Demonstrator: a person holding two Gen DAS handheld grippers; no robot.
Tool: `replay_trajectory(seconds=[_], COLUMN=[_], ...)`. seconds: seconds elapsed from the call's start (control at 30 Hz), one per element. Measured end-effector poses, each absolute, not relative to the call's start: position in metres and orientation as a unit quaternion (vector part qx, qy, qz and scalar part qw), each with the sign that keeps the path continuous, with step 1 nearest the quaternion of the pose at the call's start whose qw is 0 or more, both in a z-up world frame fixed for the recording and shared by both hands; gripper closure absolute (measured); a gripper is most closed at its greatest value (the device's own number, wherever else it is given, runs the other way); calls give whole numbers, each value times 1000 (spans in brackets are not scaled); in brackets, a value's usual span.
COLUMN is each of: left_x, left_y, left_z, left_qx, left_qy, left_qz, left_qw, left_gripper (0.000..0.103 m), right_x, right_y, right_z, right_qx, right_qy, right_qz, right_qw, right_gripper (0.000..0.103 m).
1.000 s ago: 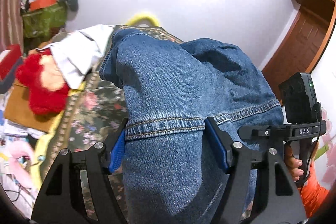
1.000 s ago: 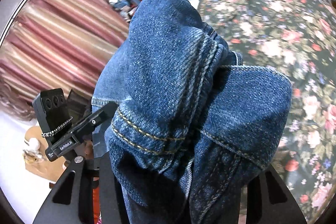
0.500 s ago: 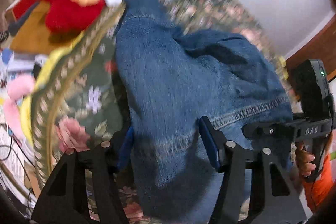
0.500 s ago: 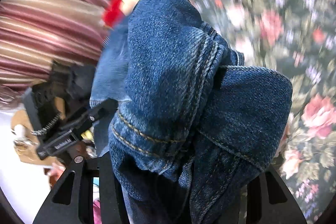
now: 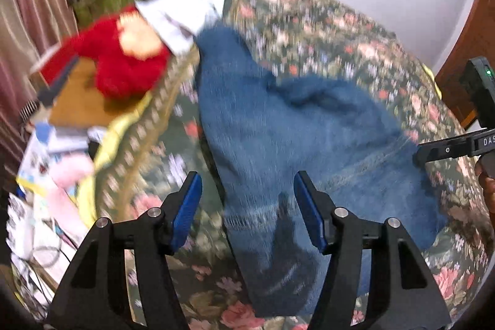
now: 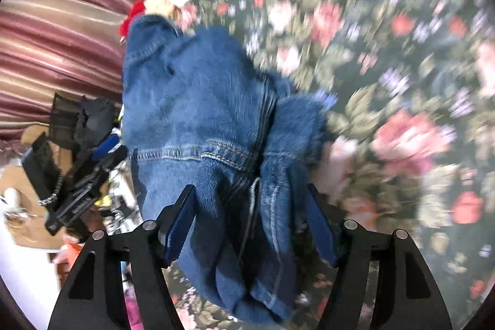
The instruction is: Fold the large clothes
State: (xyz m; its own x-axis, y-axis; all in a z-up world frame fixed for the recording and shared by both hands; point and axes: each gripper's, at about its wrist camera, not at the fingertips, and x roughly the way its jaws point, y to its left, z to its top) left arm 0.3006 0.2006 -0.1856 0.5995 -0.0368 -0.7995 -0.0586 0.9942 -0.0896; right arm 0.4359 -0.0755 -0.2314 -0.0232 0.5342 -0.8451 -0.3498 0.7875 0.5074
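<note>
Motion blur smears the jeans (image 5: 297, 144) lying loose between both just-widened claws (image 5: 247, 206) (image 6: 250, 225).

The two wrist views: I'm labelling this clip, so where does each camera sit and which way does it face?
Left wrist: on the left claw, looking steeply down along its open fingers at jeans on a floral bedspread; the right claw shows at the edge.
Right wrist: on the right claw, facing down; the left claw shows.
Shared: jeans, bedspread, red plush toy.
</note>
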Motion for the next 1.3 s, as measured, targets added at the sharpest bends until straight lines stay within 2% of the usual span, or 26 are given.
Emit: replay_trajectory(seconds=[0.13, 0.27, 0.47, 0.53, 0.57, 0.7, 0.87, 1.03, 1.13, 1.3], left_x=[320, 353, 388, 392, 391, 379, 349, 314, 292, 251], left_y=[200, 199, 224, 237, 242, 247, 229, 190, 180, 168], left_z=[-167, -174, -209, -221, -223, -219, -200, -207, -218, -218], left_qx=[-20, 2, -19, -33, -40, -53, -50, 0, -4, -3], left_qy=[417, 413, 443, 448, 445, 433, 422, 447, 484, 498], left_qz=[36, 48, 104, 113, 114, 106, 74, 49, 33, 29], left_qw=[908, 910, 890, 886, 887, 893, 902, 893, 874, 866], left_gripper=[38, 37, 36, 19, 17, 17, 17, 17, 17, 17], right_x=[437, 448, 475, 483, 487, 494, 468, 420, 396, 352], right_y=[-70, -29, 30, 33, 29, 1, -14, -14, -27, -57], right_z=[-191, -176, -211, -228, -237, -256, -238, -232, -229, -212], right_qx=[45, 15, -6, -16, -27, -27, -71, -139, -136, -122], right_qy=[587, 538, 542, 549, 551, 561, 536, 523, 526, 532], right_qz=[317, 332, 326, 311, 296, 254, 257, 289, 284, 274], right_qw=[744, 775, 775, 776, 780, 788, 801, 790, 790, 792], right_gripper=[35, 27, 26, 26, 26, 26, 26, 26, 26, 26])
